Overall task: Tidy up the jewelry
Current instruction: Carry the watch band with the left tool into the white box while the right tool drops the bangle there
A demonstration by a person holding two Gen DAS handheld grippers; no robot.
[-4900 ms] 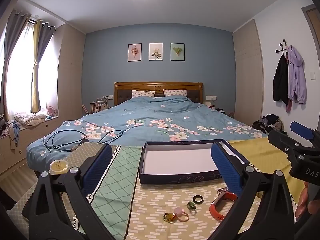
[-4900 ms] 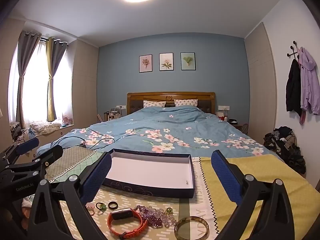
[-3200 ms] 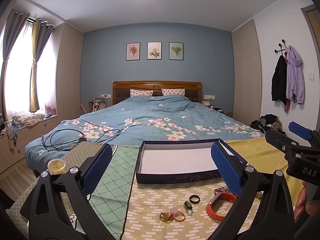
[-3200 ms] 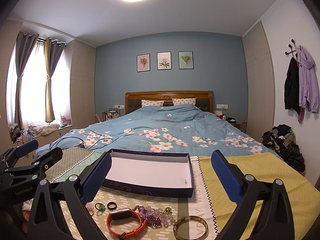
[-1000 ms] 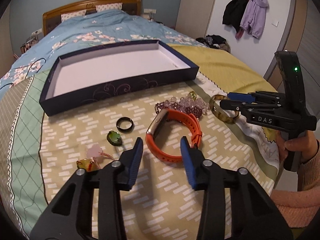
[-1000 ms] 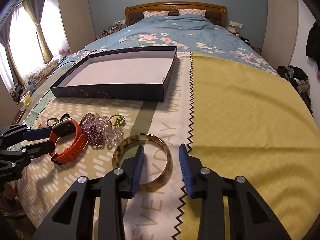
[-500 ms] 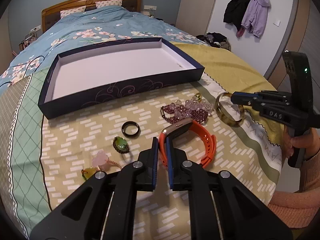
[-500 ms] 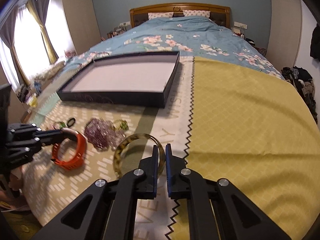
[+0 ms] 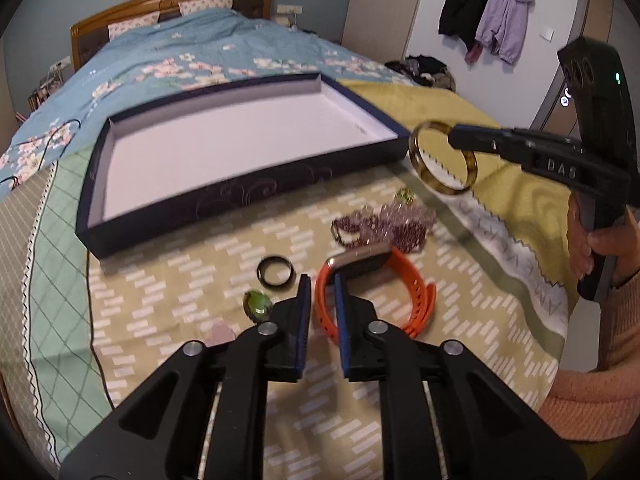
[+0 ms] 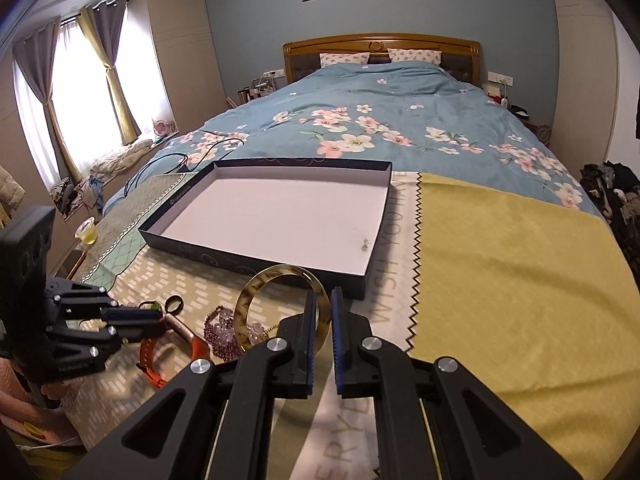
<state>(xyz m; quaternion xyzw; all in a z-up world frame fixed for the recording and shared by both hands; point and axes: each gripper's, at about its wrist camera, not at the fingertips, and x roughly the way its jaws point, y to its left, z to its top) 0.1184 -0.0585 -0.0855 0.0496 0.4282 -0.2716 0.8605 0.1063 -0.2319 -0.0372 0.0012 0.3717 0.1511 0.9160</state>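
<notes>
- Above the bedspread, the right gripper (image 10: 321,312) now holds the tortoiseshell bangle (image 9: 443,159) clamped and lifted, beside the empty box (image 9: 240,148); a second ago it lay flat
- Left gripper (image 9: 320,296) has clenched the orange watch (image 9: 376,288), barely raised: both ready for boxing
- Pink trinket (image 9: 222,334) half hidden behind the fingers

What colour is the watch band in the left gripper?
Orange. The watch band, pinched by the left gripper, shows best in the left wrist view.
</notes>
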